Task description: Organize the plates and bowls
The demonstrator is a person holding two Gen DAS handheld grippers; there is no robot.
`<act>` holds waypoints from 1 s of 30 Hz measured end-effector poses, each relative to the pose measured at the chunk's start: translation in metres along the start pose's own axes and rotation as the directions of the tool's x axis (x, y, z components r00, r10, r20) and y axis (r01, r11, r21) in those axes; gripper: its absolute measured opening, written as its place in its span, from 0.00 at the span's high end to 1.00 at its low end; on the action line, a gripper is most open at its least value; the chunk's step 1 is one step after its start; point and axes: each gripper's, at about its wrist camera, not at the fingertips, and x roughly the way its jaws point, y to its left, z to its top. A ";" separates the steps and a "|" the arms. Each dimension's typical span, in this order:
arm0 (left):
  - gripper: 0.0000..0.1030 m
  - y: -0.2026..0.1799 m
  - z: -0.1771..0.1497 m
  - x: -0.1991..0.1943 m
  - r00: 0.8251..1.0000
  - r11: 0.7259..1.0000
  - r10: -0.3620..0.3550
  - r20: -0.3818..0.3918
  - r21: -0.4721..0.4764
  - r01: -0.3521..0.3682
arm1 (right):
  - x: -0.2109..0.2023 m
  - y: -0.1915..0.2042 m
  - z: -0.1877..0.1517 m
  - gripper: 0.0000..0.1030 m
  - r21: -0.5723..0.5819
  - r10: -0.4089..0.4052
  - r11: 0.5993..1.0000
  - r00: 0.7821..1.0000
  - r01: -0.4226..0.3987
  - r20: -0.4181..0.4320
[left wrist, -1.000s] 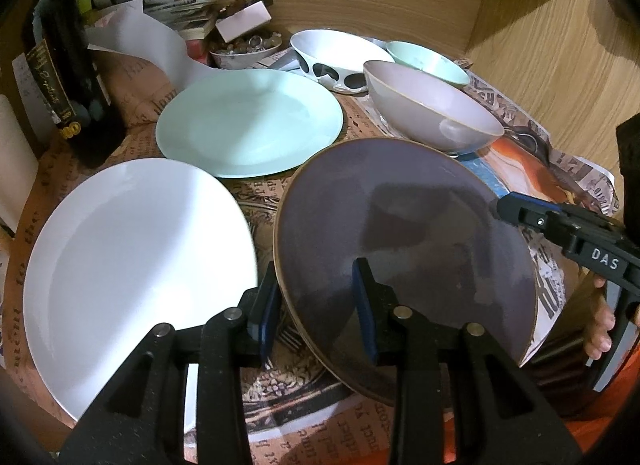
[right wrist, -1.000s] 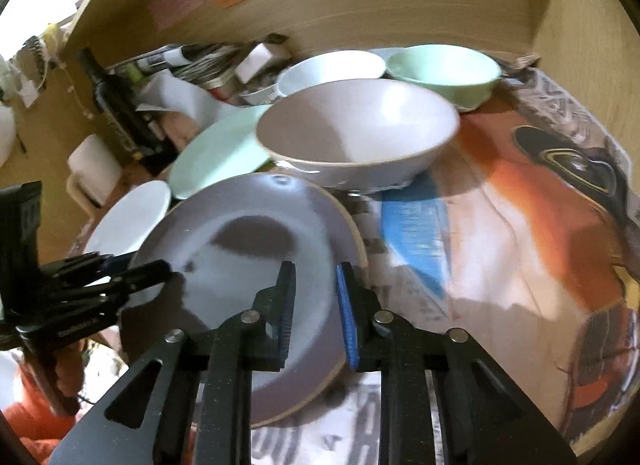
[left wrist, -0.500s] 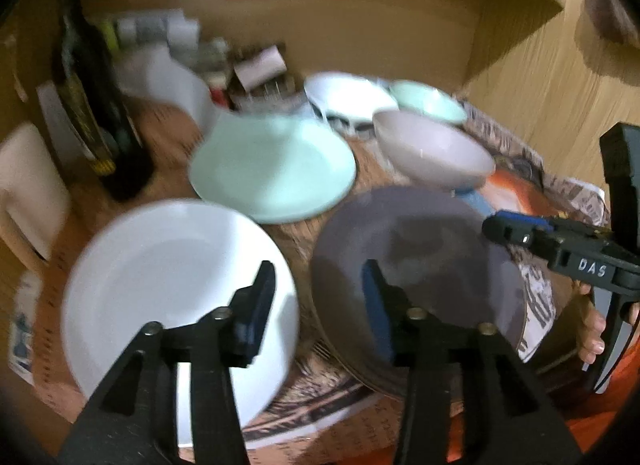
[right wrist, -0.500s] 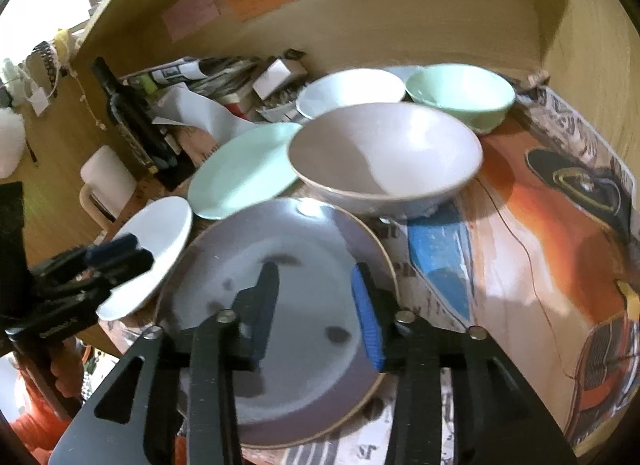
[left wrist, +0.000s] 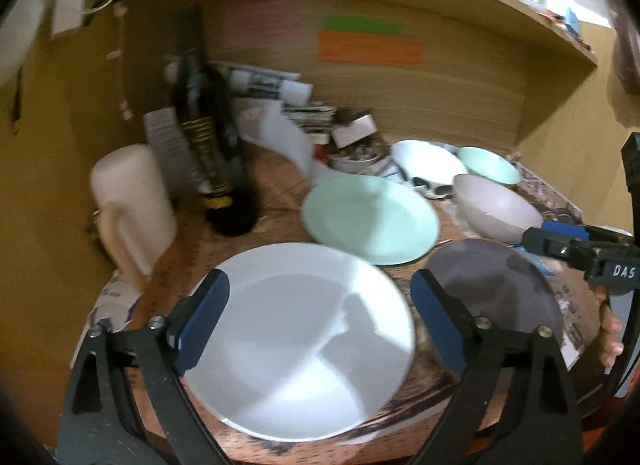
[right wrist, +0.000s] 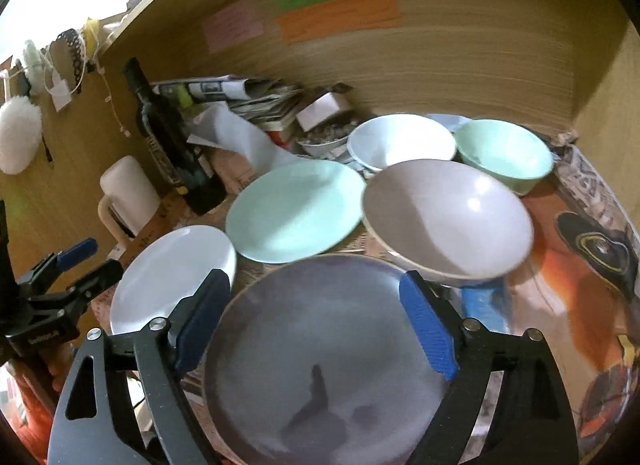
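The dishes sit in a wooden alcove, shut in by a back wall [right wrist: 460, 65], side walls and a shelf overhead, so the open way is toward the front edge. The left side is crowded by a dark bottle [left wrist: 208, 137] and a white mug [left wrist: 132, 205]; the paper-covered table [right wrist: 560, 265] is bare only at the right.

The left gripper [left wrist: 320, 325] hangs above the white plate [left wrist: 300, 345], its jaws opening wide with nothing pinched between them. The right gripper [right wrist: 316, 321] hangs above the grey plate [right wrist: 320, 345], its jaws also opening and not touching it.

The grey plate is matte with a thin tan rim and lies flat at the front, just beside the white plate. Behind them lie a mint plate [right wrist: 296, 209] and a pale grey bowl [right wrist: 448, 217], then a white bowl [right wrist: 400, 141] and a mint bowl [right wrist: 504, 153].
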 end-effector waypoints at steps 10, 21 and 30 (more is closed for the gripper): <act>0.09 0.058 -0.030 0.012 0.993 0.994 0.071 -0.098 -0.080 -0.079 | 0.038 0.040 0.018 0.17 -0.084 0.046 0.995 0.996 -0.052 -0.074; 0.15 0.093 -0.054 0.024 0.986 0.988 0.043 -0.159 -0.137 -0.065 | 0.101 0.073 0.018 0.44 -0.144 0.079 0.982 0.956 -0.124 -0.281; 0.44 0.102 -0.064 0.027 0.979 0.986 -0.022 -0.202 -0.168 -0.012 | 0.131 0.078 0.009 0.64 -0.146 0.058 0.982 0.923 -0.122 -0.380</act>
